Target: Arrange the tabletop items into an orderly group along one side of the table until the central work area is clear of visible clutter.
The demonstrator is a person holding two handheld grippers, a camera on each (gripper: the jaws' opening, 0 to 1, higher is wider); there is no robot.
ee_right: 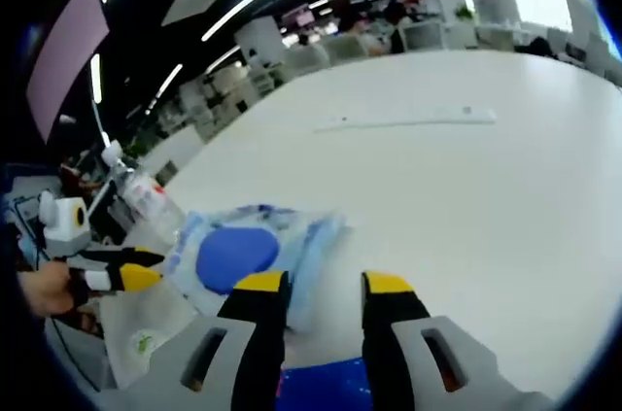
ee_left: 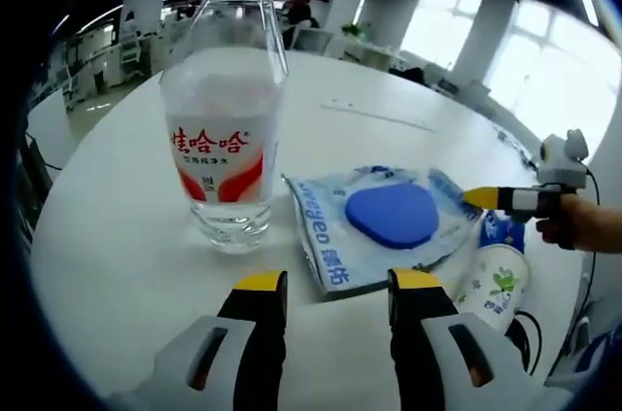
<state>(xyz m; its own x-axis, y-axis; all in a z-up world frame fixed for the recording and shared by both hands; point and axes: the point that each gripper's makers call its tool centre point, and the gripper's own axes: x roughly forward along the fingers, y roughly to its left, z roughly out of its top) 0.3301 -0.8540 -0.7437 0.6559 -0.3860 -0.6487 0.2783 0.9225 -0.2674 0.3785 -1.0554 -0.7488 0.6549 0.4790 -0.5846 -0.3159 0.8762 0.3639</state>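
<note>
I see my left gripper (ee_left: 331, 287) with jaws spread and holding nothing. Ahead of its left jaw stands the clear plastic water bottle with a red label (ee_left: 224, 110) on the white round table (ee_left: 117, 236). Just beyond both jaws lies the pale blue wipes packet with a blue oval lid (ee_left: 379, 222). My right gripper (ee_right: 324, 287) is also open and empty, the packet (ee_right: 248, 251) beside its left jaw.

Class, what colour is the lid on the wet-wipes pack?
Blue: the lid on the wipes pack, best in the left gripper view.
</note>
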